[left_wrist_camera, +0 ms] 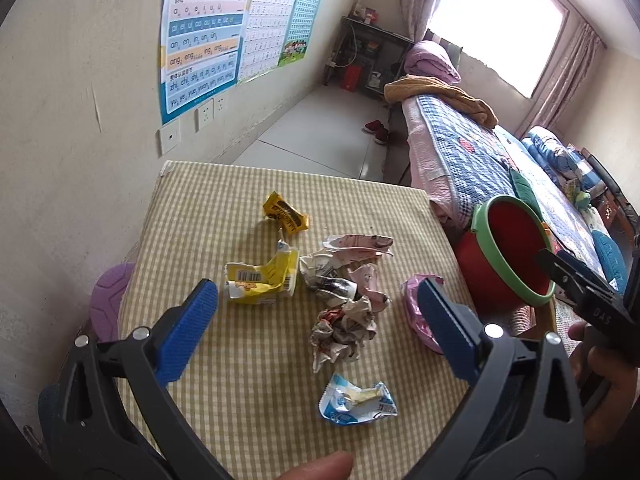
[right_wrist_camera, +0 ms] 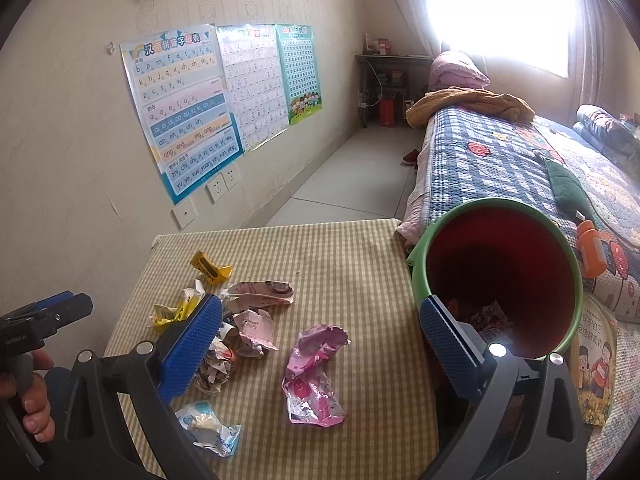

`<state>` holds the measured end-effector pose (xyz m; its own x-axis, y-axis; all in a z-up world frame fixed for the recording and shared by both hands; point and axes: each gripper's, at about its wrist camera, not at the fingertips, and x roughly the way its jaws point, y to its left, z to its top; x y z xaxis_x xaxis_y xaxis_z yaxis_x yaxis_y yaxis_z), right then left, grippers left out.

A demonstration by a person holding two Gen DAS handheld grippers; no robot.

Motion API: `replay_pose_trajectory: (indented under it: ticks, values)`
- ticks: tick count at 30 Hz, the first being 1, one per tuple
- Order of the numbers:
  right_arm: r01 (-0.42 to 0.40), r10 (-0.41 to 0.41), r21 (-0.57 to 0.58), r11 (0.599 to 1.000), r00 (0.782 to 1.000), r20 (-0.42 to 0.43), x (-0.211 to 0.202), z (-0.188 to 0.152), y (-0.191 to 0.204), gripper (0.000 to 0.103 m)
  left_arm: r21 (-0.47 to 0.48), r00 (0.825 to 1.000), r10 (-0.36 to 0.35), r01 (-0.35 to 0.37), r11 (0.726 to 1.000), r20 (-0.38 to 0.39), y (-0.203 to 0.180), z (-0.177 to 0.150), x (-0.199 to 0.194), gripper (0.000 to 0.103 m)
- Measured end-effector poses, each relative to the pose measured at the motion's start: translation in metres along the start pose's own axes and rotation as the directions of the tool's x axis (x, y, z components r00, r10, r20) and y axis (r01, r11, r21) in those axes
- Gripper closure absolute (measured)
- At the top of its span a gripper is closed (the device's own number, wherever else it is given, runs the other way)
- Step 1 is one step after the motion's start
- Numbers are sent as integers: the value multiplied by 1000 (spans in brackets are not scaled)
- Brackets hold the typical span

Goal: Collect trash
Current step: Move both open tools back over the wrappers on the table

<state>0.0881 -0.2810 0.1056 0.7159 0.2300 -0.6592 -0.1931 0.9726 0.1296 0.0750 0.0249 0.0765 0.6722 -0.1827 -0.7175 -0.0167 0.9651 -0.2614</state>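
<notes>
**Wrappers wait on the table, bucket half-started**

Both grippers hang spread and empty above the checked table [left_wrist_camera: 192, 216]. The left gripper [left_wrist_camera: 316, 312] hovers over a crumpled paper ball [left_wrist_camera: 344, 330]; the right gripper [right_wrist_camera: 320, 336] frames the pink wrapper [right_wrist_camera: 312, 376]. The step in hand looks like choosing a piece. Next, a gripper must drop and pinch one. The red bucket [right_wrist_camera: 500, 256], beside the table, already holds some scraps.

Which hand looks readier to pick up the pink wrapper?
Probably the right gripper: it is open with the pink wrapper between its fingers, beside the bin. The left gripper, also open, frames crumpled paper instead.
</notes>
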Motion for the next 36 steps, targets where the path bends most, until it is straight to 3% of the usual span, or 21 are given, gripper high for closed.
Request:
replay_pose_trajectory:
  ticks: [4,10,20,30,36]
  values:
    - [-26,26,-14,1000,999,-35,16,-10,11,7,-37,999,15,-17,999,-34,16,-10,8,6]
    - [-46,43,-17,999,991,-124,45,-38,13,7,-28,992,-41,38,999,-123,11,-26,34,6]
    - [-70,68,3,998,964,-256,97,-73,2,7,71,953,-43,68,995,-299,-13,-58,98,6]
    - [-86,91,28,996,938,-335,138,-85,-8,8,198,938,26,46,979,-345,-27,-68,133,6]
    - [-97,98,19,995,931,-352,151,-91,-6,18,213,930,61,20,977,-364,-32,-70,149,7]
